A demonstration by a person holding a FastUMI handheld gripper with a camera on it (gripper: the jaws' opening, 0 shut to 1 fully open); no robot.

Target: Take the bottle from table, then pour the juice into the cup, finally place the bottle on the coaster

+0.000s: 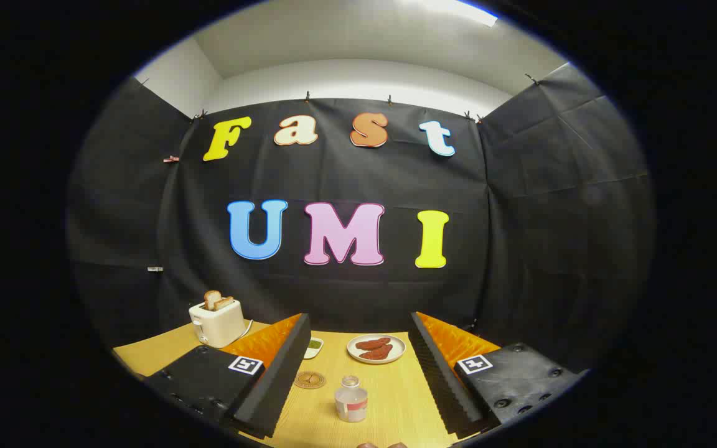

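Note:
A small clear bottle [351, 400] with a red-and-white label and no cap stands upright on the wooden table [396, 398], between my two fingers and a little ahead of them. My gripper [358, 382] is open wide, with nothing touching its fingers. A round brown coaster [309, 379] lies flat on the table just left of the bottle, close to the left finger [284, 373]. A small white cup [313, 348] with something green inside sits beyond the coaster, partly hidden by the left finger.
A white plate [376, 349] with several reddish-brown pieces of food sits beyond the bottle. A cream toaster [217, 321] holding toast stands at the table's far left, its cord trailing right. The black cloth wall closes off the back.

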